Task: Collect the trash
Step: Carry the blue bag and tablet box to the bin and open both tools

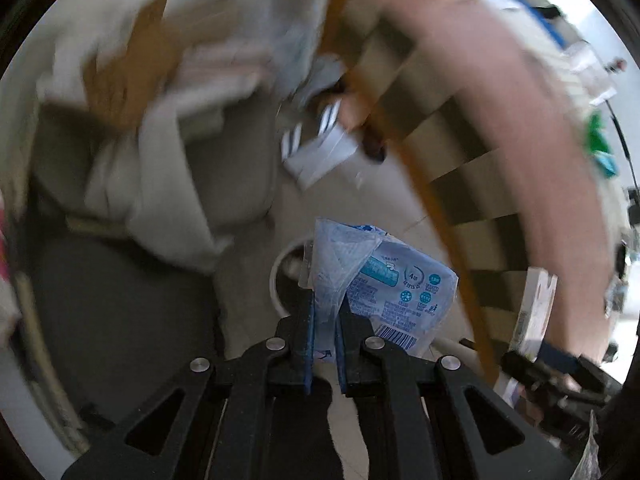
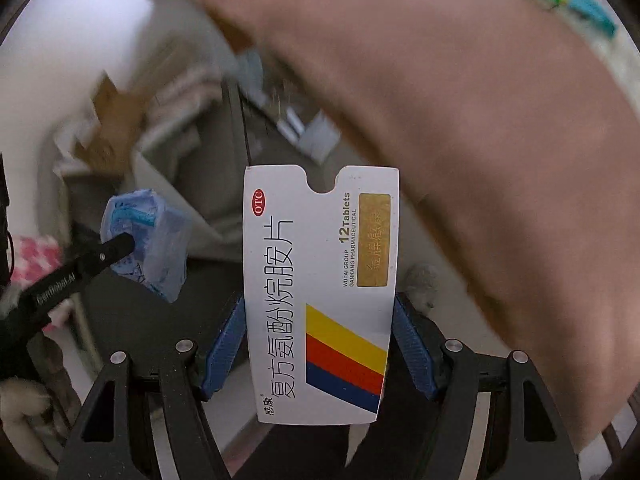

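Observation:
My left gripper (image 1: 325, 300) points down at the floor, shut on a crumpled blue-and-white plastic wrapper (image 1: 400, 292) that sticks out past its fingertips. The same wrapper (image 2: 160, 248) and left gripper (image 2: 124, 244) appear at the left of the right wrist view. A flat white medicine box (image 2: 320, 280) with yellow, red and blue stripes is pressed on both long edges by the blue pads of my right gripper (image 2: 320, 300). At the right edge of the left wrist view, that box (image 1: 536, 312) shows edge-on above the right gripper (image 1: 520, 360).
A round white-rimmed container (image 1: 276, 280) sits on the floor just beyond the left fingertips. A broad pinkish-brown surface (image 2: 480, 140) curves across the right. Blurred cardboard (image 1: 132, 72), white cloth, grey furniture (image 1: 120, 300) and loose white paper (image 1: 320, 152) lie beyond.

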`<state>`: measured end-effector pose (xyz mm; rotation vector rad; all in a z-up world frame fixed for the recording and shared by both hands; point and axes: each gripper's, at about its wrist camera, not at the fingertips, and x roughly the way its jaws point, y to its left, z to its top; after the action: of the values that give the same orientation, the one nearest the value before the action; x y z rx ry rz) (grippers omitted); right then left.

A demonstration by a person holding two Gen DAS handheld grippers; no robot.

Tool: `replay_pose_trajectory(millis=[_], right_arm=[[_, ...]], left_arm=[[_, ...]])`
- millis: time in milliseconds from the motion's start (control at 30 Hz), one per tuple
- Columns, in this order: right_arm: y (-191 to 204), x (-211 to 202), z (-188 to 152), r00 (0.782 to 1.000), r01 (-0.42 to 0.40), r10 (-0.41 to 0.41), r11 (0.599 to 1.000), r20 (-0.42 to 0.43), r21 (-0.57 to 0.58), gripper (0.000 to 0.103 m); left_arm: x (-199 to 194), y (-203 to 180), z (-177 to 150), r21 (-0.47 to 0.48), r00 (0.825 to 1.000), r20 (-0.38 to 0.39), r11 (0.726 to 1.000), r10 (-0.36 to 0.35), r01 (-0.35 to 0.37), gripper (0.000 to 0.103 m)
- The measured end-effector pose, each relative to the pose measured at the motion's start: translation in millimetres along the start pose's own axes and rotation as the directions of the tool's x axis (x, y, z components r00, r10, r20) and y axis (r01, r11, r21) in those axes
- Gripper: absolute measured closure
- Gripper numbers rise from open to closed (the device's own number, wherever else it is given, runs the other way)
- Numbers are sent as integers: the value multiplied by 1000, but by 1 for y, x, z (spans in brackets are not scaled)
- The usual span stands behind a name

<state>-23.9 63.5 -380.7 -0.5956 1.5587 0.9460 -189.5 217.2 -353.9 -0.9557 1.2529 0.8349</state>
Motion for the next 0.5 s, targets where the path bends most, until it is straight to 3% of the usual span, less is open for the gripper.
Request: replay_pose_trajectory(millis=[267, 467, 500], right_arm=[[-13, 190, 4, 987, 79, -77, 997, -139, 10, 29], [-38, 296, 13, 978, 75, -72, 997, -194, 9, 29], [-41, 307, 13, 977, 71, -68, 997, -202, 10, 29]], left_arm=[[190, 58, -9, -121, 980, -188, 992, -65, 43, 94], [300, 71, -13, -147, 959, -260, 986, -114, 78, 92], [316, 73, -15, -150, 956, -270, 986, -115, 76, 88]])
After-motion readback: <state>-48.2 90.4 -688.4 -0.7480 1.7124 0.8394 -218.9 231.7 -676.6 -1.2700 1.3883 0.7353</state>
